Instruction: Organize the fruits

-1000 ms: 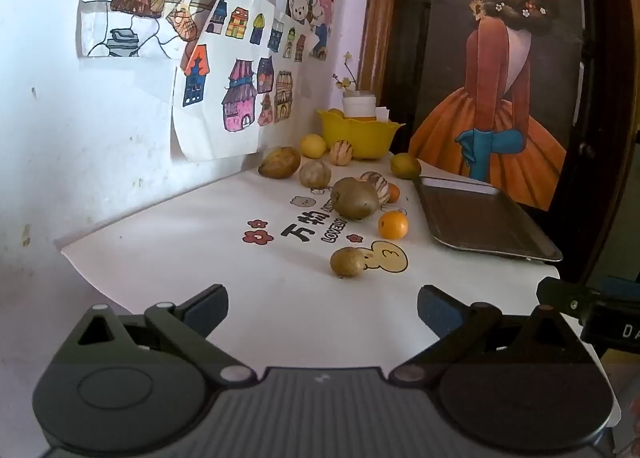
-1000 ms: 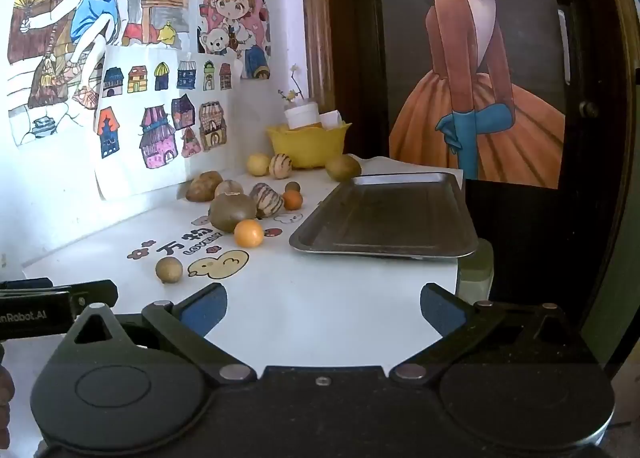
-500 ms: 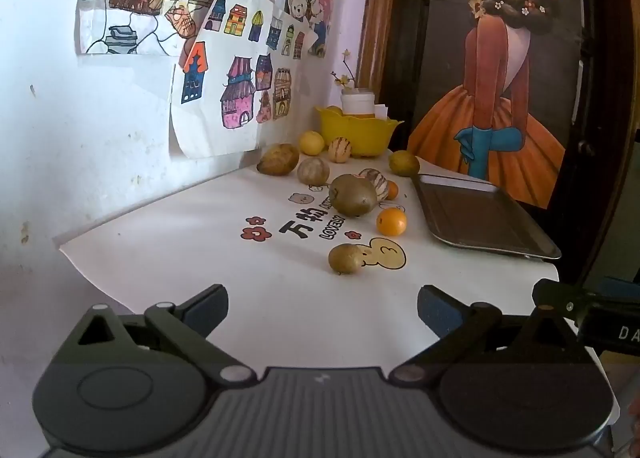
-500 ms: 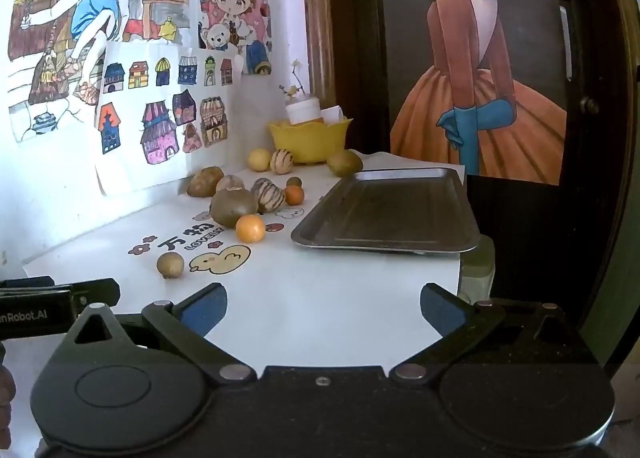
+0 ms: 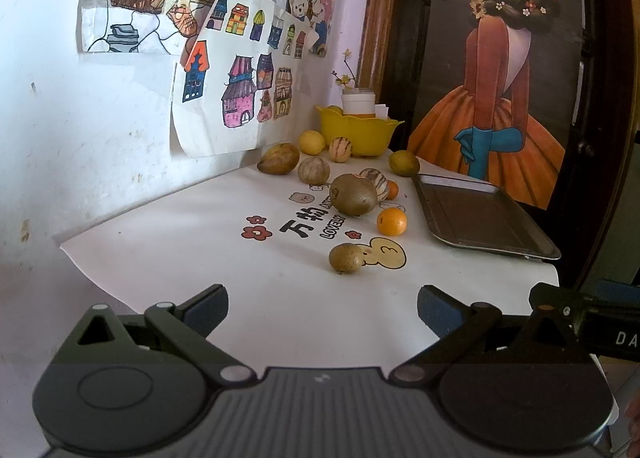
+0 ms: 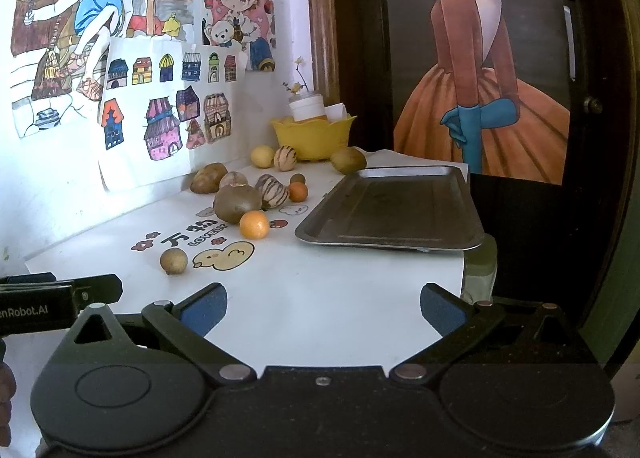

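Several fruits lie on a white table cover: a small brown fruit (image 5: 345, 257) nearest, an orange (image 5: 391, 221), a large brown kiwi-like fruit (image 5: 353, 194), striped ones and yellow ones behind. The same small brown fruit (image 6: 173, 261) and orange (image 6: 254, 224) show in the right wrist view. An empty metal tray (image 6: 394, 214) sits at the right; it also shows in the left wrist view (image 5: 480, 222). My left gripper (image 5: 322, 308) is open and empty, short of the small brown fruit. My right gripper (image 6: 323, 308) is open and empty near the table's front edge.
A yellow bowl (image 5: 358, 134) holding a white jar stands at the back by the wall. Drawings hang on the wall at the left. A dark door with a painted girl stands behind the tray. The table's right edge drops off beside the tray.
Both grippers have eased slightly forward toward the fruits. Both stay open and no fruit has moved.
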`<state>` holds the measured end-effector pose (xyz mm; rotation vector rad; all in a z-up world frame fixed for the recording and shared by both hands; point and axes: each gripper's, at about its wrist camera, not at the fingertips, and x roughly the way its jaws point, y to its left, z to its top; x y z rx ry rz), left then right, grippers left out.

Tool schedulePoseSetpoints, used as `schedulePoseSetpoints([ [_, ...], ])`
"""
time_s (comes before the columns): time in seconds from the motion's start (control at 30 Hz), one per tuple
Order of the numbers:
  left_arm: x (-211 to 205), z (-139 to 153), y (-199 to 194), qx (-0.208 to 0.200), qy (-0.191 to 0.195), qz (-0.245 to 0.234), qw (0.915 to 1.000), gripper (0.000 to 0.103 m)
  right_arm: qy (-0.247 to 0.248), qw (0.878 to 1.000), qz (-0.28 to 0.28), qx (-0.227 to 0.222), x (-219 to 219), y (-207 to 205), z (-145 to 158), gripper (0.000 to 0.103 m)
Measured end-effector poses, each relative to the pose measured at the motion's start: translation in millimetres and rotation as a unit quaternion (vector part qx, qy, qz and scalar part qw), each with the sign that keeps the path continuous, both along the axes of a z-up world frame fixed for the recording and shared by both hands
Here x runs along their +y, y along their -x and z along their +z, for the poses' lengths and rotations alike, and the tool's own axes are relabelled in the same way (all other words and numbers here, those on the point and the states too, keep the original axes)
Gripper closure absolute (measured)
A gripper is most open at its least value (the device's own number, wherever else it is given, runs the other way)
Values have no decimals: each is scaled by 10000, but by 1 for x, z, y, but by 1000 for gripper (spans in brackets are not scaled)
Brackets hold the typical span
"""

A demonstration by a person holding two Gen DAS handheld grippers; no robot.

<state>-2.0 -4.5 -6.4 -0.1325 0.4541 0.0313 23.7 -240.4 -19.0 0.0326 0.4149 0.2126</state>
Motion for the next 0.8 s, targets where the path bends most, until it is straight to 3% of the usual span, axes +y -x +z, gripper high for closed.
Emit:
schedulePoseSetpoints([
  [0.8,-1,-7,0,52,4,12,10000,0,27,9999,47,150,4,-5,-4,1],
])
